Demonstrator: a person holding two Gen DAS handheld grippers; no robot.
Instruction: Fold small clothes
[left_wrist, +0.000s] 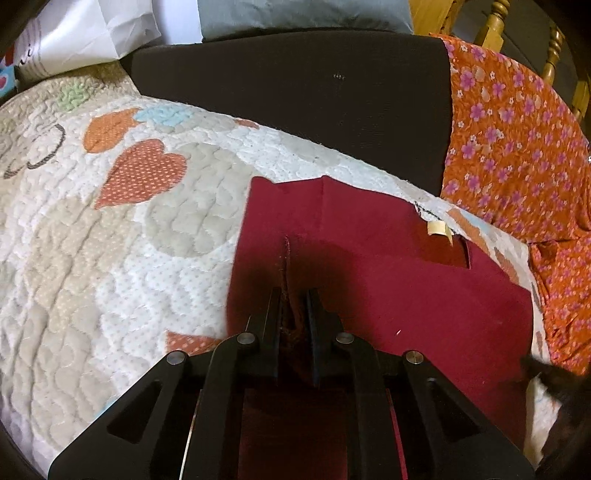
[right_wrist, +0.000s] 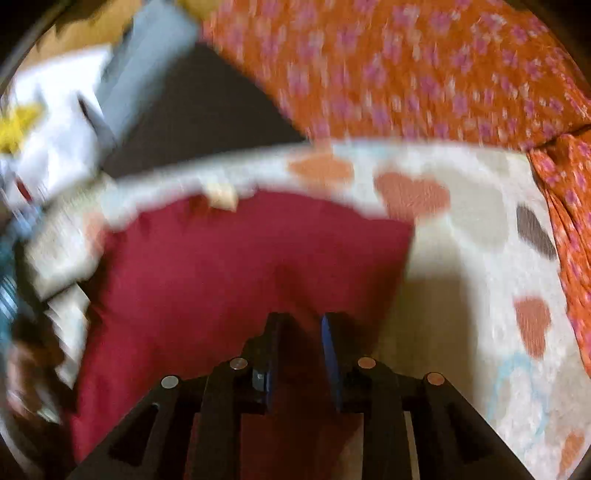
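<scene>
One red garment pinched in left hand-held gripper

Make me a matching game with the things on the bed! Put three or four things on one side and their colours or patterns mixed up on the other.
Things:
1. small garment
2. quilt
3. flowered cloth
4. tag on the garment

Looks:
A. orange with pink flowers
B. pale cream
C. plain dark red
D. white with hearts

Pairs: 1-C, 2-D, 3-A, 4-B

Bonus: the left gripper is pinching a fold of the small garment.
</scene>
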